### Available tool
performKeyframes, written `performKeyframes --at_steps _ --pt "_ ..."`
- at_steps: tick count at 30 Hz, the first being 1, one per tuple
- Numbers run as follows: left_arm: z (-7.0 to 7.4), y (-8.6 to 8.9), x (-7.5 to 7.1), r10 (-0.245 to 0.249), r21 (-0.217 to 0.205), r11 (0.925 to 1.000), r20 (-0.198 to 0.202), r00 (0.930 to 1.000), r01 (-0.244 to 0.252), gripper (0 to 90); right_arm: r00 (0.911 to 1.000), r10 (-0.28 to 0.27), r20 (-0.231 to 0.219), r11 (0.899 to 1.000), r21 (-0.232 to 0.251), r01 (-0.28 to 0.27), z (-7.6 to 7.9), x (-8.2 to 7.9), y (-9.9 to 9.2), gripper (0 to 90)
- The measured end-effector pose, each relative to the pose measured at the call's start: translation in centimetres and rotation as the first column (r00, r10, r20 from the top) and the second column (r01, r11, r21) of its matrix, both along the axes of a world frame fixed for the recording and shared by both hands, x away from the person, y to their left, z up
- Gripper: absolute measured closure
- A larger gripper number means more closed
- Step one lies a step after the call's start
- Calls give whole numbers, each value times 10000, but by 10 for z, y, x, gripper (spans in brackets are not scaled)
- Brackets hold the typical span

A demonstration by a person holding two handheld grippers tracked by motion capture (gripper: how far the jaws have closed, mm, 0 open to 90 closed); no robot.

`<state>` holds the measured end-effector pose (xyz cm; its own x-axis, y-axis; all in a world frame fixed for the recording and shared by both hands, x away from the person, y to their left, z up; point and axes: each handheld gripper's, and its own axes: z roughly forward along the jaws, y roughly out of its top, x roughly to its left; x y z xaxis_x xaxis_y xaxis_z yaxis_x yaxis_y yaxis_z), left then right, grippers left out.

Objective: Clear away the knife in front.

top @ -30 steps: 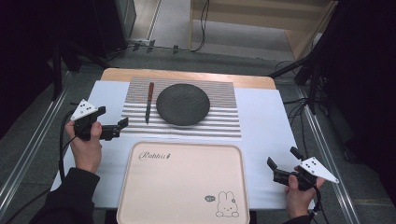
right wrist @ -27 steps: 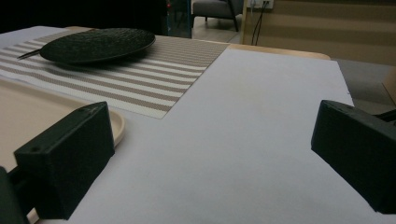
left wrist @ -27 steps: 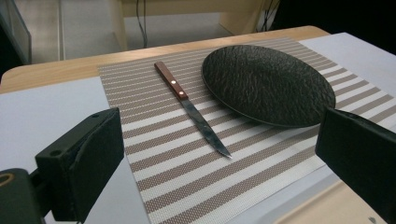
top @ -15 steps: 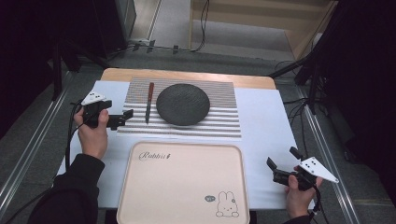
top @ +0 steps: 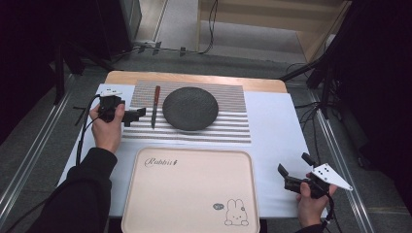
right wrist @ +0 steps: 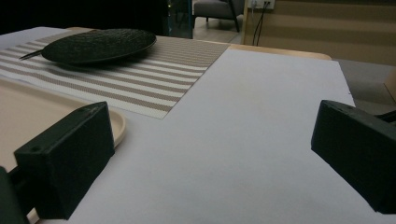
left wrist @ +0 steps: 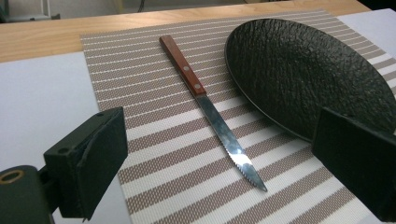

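Note:
A knife (top: 154,106) with a reddish wooden handle and a serrated blade lies on the striped placemat (top: 228,126), left of a black textured plate (top: 190,108). My left gripper (top: 135,116) stands open just left of the blade. In the left gripper view the knife (left wrist: 210,109) runs between the jaws, handle far, tip near, with the plate (left wrist: 308,70) to its right. My right gripper (top: 295,171) is open low over the white table cover at the front right, holding nothing. The right gripper view shows the plate (right wrist: 100,44) far off at upper left.
A beige tray (top: 189,189) with a rabbit print sits at the front middle; its rim (right wrist: 116,128) shows by the right gripper's jaw. The white cover (top: 277,136) lies over a wooden table. Cables and dark stands surround the table.
My left gripper has moved forward and right, from the table's left edge to just beside the knife blade. The right gripper has stayed still.

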<state>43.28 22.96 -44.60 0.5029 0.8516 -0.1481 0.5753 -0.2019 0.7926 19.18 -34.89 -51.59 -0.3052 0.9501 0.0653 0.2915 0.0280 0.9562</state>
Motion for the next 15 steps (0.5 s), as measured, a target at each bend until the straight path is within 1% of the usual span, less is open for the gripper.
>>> performKeyframes --at_steps 1,3,4,5,6,7,8,10,11,12,13,15 --pt "-1 -2 3 28 33 10000 -48 10000 -28 33 10000 -4 0 10000 -8 4 0 0 0 0" --pt "-3 -6 9 67 241 9997 -166 9998 -63 41 10000 -7 -8 10000 -14 7 0 0 1 0" --pt "-4 -9 12 151 382 9992 -195 9997 -143 85 10000 34 -7 10000 -57 -34 0 0 1 0" --pt "-7 -15 18 229 800 9966 -229 9995 -210 112 10000 30 -24 10000 -80 -30 0 0 1 0" --pt "-7 -15 18 229 800 9966 -229 9995 -210 132 10000 30 -24 10000 -80 -30 0 0 1 0" --pt "-10 -19 24 201 1059 9943 -400 9990 -157 135 10000 31 5 9999 -100 -31 0 1 1 0" --pt "-10 -19 24 201 1059 9943 -400 9990 -157 146 10000 31 5 9999 -100 -31 0 1 1 0" --pt "-13 -23 32 313 1175 9928 -626 9975 -238 166 10000 28 -7 9999 -101 -28 0 1 2 0" --pt "-13 -23 32 313 1175 9928 -626 9975 -238 181 10000 28 -7 9999 -101 -28 0 1 2 0" --pt "-15 -25 37 387 1140 9930 -780 9962 -296 187 10000 18 -6 10000 -90 -18 0 1 1 0" --pt "-15 -25 37 387 1140 9930 -780 9962 -296 193 10000 18 -6 10000 -90 -18 0 1 1 0" --pt "-18 -29 45 457 1295 9910 -978 9942 -328 221 10000 6 -17 10000 -93 -6 0 1 1 0"
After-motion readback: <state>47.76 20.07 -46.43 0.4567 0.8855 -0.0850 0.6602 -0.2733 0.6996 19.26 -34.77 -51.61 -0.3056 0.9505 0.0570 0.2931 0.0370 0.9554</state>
